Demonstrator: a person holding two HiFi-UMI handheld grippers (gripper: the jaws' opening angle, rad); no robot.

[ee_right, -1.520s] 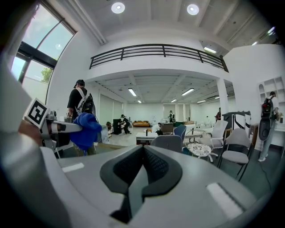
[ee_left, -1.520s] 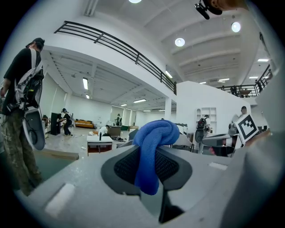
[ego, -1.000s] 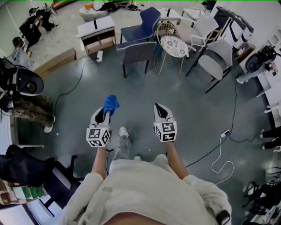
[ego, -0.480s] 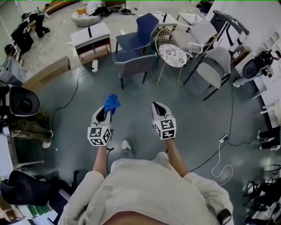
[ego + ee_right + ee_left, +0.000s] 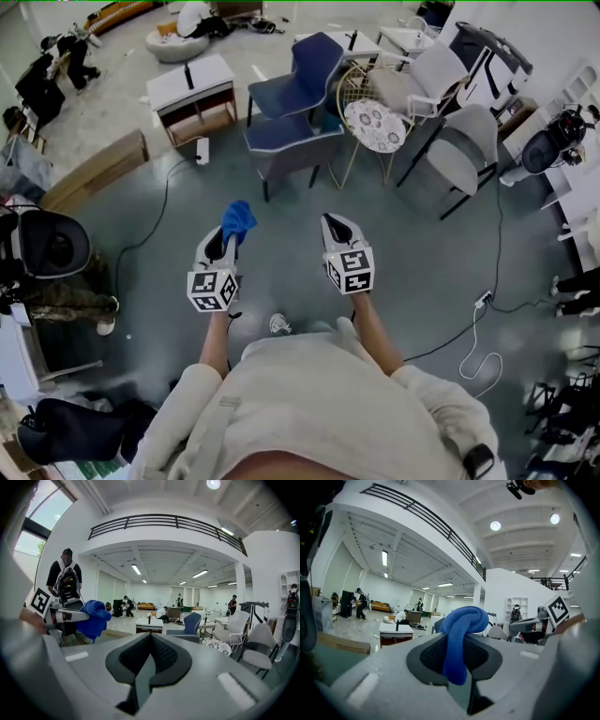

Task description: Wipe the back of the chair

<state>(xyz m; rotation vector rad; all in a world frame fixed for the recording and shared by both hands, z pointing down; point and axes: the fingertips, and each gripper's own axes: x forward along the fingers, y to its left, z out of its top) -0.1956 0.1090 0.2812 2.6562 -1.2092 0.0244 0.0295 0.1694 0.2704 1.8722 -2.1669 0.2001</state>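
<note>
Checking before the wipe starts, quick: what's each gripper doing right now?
Left gripper: closed on the blue cloth.
Right gripper: closed, holding nothing.

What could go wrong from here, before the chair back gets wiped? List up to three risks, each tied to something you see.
1. The left gripper pinches only a strip of the blue cloth, the rest bunched beyond it; it may slip out under wiping pressure.
2. A black cable lies on the floor beside the way ahead: a possible trip.
3. The blue chair stands close against a round table, which an arm could knock.
</note>
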